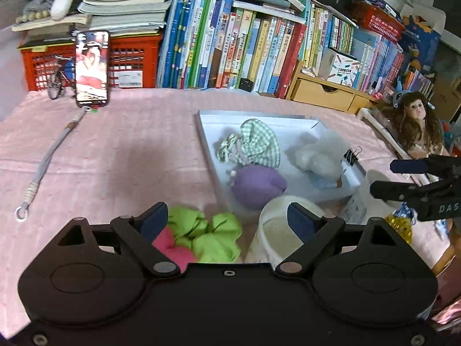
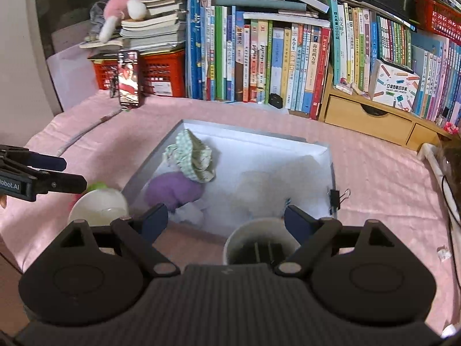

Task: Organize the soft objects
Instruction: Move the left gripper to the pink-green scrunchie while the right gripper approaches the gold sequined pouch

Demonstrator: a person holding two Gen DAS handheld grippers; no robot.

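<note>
**Left wrist view: one green and pink soft toy left outside the box**

Left wrist view puts my left gripper (image 1: 227, 219) low over the pink quilted cloth (image 1: 115, 150), fingers spread wide and empty. Just beyond the left pad lies a crumpled lime-green and pink fabric toy (image 1: 201, 236), loose on the cloth and near the white cardboard box lid (image 1: 259, 115). I judge it the next thing to gather, since it is the only soft piece I can see outside the box.

Inside the box sit a puckered green-and-white gingham pouch (image 1: 256, 141), a smooth rounded purple plush (image 1: 256, 186) on the near side of it, and a fluffy white wad of stuffing (image 1: 319, 155) to the right. They are bunched together, I think to keep room for more. A black binder clip (image 1: 353, 154) grips the right wall of the box.

A white paper cup (image 1: 276, 236) stands near the box, behind my right pad; it is stiff and would tip if nudged.

My right gripper (image 2: 226, 220) hangs open and empty too, over a second white cup (image 2: 259, 242) with dark contents I cannot identify.
</note>
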